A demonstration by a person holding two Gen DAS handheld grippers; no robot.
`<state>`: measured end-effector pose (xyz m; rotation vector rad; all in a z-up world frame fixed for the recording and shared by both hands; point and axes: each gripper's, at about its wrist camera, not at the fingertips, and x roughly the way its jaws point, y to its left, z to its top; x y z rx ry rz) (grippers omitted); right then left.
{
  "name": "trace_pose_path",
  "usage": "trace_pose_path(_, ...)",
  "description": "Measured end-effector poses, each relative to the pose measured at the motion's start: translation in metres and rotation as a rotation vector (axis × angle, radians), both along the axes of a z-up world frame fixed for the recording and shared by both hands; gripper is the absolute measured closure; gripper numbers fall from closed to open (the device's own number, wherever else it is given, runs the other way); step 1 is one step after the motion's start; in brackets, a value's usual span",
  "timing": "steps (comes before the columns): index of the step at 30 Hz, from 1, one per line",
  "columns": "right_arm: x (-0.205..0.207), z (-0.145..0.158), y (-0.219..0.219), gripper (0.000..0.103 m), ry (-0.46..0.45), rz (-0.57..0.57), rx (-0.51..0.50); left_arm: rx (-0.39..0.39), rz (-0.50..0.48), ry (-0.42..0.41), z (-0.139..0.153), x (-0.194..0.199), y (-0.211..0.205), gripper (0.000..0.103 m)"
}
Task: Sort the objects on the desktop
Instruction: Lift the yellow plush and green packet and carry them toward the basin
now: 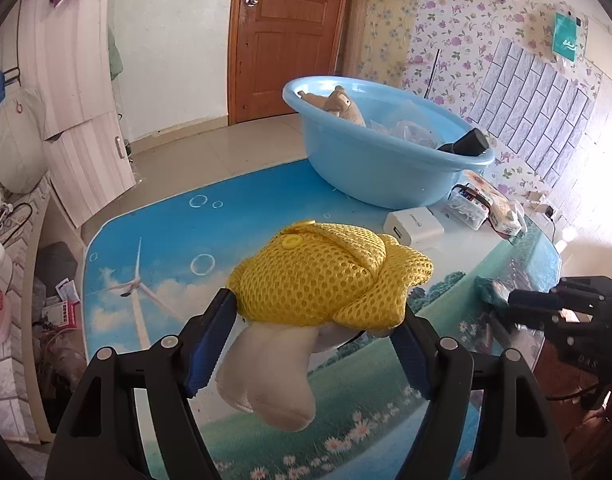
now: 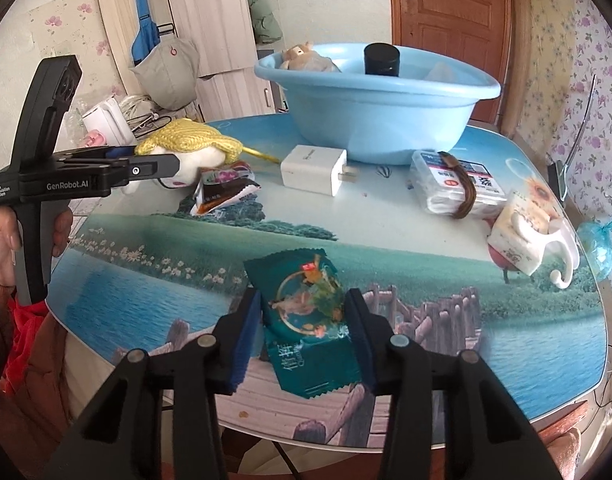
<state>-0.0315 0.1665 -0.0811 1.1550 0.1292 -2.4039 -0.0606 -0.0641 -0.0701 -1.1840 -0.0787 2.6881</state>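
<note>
Bedroom-type space, wooden door [image 1: 290, 36] behind, floral wallpaper, tabletop [image 1: 154, 240] printed with sky and windmill.

Left wrist view: left gripper [image 1: 314, 316] clamps a plush toy in a yellow mesh hat [image 1: 326, 276], pads pressing both sides, cream legs dangling below, toy lifted off the tabletop. Blue basin [image 1: 382, 160] sits further back, already holding another plush and a black cylinder. White charger [image 1: 414, 228] and a tissue pack lie just beside the basin.

Right wrist view: right gripper [image 2: 304, 324] is narrowed onto a teal snack packet [image 2: 310, 320], pads touching its edges near the front edge of the tabletop. A crumpled wrapper [image 2: 222, 188] and a cotton-swab box [image 2: 454, 184] are not yet sorted.

Step in hand, as I read it: both items are grasped, ready for carrying. Next move calls for bringing each over the basin rim and releasing without the two grippers colliding.
</note>
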Motion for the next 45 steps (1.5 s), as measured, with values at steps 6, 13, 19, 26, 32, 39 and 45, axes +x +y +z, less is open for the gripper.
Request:
trace_pose_path(6, 0.0, 0.007, 0.01, 0.092, 0.025, -0.041, -0.018, 0.006, -0.012, 0.0, 0.012, 0.029, 0.004, 0.028)
trace_pose_path(13, 0.005, 0.009, 0.017, 0.079, 0.031, -0.039, -0.029, 0.008, -0.052, -0.041, 0.005, 0.065, 0.015, 0.024)
trace_pose_path(19, -0.003, 0.006, 0.023, 0.044, 0.002, -0.032, -0.054, 0.008, -0.057, -0.054, -0.003, 0.068, 0.016, 0.012)
trace_pose_path(26, -0.01, -0.008, 0.012, 0.042, -0.005, -0.016, 0.043, 0.004, -0.062, -0.067, -0.014, 0.059, 0.02, 0.006)
trace_pose_path(32, -0.01, -0.012, 0.007, 0.035, 0.024, -0.008, 0.102, -0.032, -0.055, -0.086, -0.029, 0.05, 0.02, 0.006)
trace_pose_path(39, -0.016, -0.015, 0.011, 0.018, 0.027, -0.027, 0.102, -0.033, -0.047, -0.071, -0.03, 0.05, 0.018, 0.014)
trace_pose_path(45, -0.012, -0.011, 0.014, 0.052, 0.037, -0.011, 0.085, -0.02, -0.051, -0.064, -0.024, 0.052, 0.016, 0.02)
